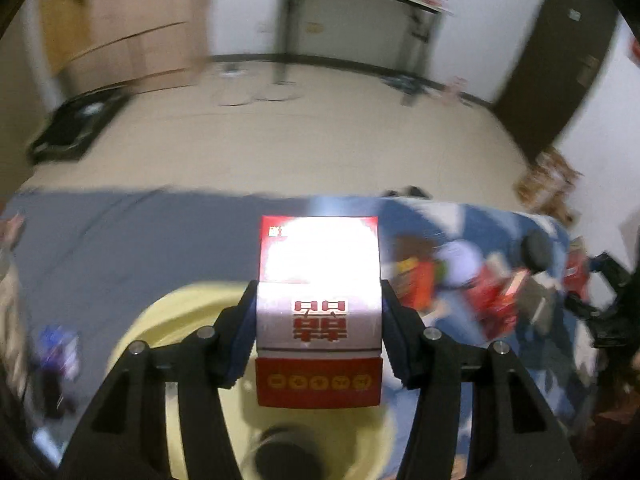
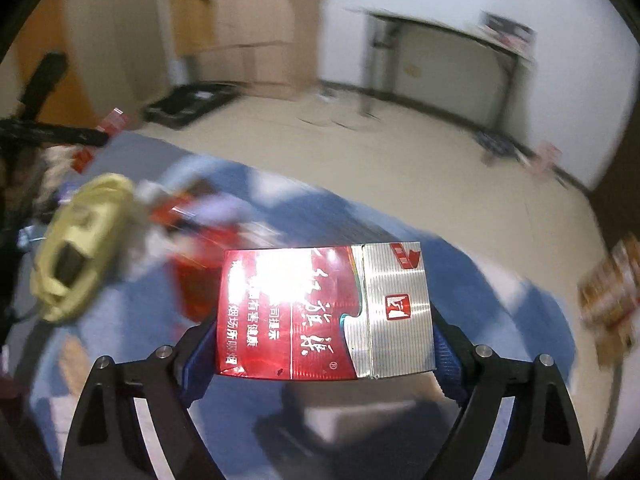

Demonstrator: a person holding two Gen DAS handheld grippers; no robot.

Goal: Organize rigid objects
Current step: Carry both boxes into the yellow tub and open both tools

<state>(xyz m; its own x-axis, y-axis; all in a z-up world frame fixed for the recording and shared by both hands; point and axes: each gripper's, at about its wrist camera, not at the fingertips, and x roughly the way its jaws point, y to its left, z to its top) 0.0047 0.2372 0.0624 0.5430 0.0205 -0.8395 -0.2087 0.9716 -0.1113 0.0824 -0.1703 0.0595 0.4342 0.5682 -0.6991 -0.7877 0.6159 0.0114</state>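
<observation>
Two sets of black tongs each grip a small carton. The left tongs (image 1: 319, 328) are clamped partway closed on a red and white glossy cardboard box (image 1: 319, 308) at frame centre, blue pads pressed on both its sides, over a pale yellow round plastic basin (image 1: 188, 320) whose lower rim is cut off by the frame. The right tongs (image 2: 324, 344) stand wider, closed on a red and silver foil-faced cigarette pack (image 2: 325, 312) held flat across them. Glare whitens the top of each carton and hides the print there. Under both lies a blue patterned cloth-covered tabletop (image 2: 500, 308); its far edge runs across mid-frame with bare beige floor (image 1: 300, 148) beyond. In the left view, blurred red packets (image 1: 492, 300) crowd the cloth at right, too smeared to count, while the grey cloth at left is mostly open. In the right view the basin shows at the left, its dark contents unclear
</observation>
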